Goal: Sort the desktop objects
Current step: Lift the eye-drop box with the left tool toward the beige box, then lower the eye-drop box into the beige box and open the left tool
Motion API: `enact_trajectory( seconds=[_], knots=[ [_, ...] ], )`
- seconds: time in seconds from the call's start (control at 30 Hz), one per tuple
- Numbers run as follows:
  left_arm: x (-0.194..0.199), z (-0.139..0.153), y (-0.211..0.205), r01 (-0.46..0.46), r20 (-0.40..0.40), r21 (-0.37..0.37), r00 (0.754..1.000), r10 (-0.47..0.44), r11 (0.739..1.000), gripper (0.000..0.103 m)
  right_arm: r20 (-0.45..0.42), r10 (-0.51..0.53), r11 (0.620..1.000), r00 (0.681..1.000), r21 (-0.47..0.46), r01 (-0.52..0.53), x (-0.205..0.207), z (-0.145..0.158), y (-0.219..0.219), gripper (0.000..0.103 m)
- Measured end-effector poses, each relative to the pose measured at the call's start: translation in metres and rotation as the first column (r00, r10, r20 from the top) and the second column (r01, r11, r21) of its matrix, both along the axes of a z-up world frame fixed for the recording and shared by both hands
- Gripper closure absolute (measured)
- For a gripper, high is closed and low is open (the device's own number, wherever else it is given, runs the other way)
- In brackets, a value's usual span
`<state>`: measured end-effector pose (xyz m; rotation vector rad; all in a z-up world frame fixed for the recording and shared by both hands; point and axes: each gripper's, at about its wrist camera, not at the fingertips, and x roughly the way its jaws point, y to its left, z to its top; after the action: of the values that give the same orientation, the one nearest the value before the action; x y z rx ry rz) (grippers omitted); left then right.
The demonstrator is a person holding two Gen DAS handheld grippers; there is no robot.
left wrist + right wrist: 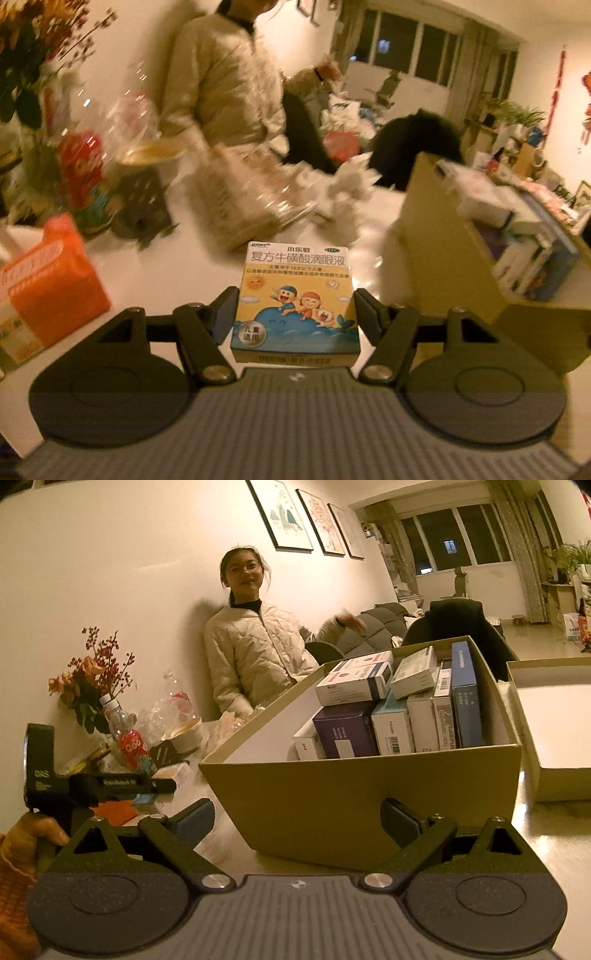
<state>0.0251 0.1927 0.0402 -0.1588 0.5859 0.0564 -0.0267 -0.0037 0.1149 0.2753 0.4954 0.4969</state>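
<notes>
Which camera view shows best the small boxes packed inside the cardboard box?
The right wrist view. It looks over the near wall of the cardboard box and shows the small boxes standing packed inside, sharp. The left wrist view shows the same box only at its right edge, blurred, with a few of the contents visible.

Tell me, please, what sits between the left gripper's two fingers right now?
In the left wrist view, a small eye-drop box with cartoon children sits between the left gripper fingers, lifted off the white table.

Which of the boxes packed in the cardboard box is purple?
The purple box at the front left of the cardboard box, under the stacked white boxes; its neighbours are white or blue.
</notes>
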Motion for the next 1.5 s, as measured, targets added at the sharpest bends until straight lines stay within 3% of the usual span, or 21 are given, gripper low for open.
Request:
enact_trajectory(
  seconds=[0.4,0.87,1.1,1.5],
  knots=[
    [0.006,0.023,-0.037,0.093,0.063,-0.041,0.994,-0.090,0.995,0.038,0.022,-0.009,1.000,1.000,0.017,0.009,-0.004,0.005,-0.011,0.005],
    [0.011,0.034,-0.057,0.164,0.084,-0.066,0.984,-0.159,0.984,0.038,0.008,-0.014,0.999,1.000,0.031,0.014,0.001,0.011,-0.008,0.004],
    [0.023,0.045,-0.078,0.226,0.096,-0.034,0.970,-0.222,0.973,0.038,0.033,-0.029,0.999,0.999,0.023,0.028,-0.003,0.017,-0.010,0.004],
    [0.063,0.040,-0.127,0.373,-0.005,-0.018,0.928,-0.373,0.928,0.037,0.031,-0.075,0.996,0.997,0.041,0.073,-0.006,0.016,-0.031,0.004]
  ],
)
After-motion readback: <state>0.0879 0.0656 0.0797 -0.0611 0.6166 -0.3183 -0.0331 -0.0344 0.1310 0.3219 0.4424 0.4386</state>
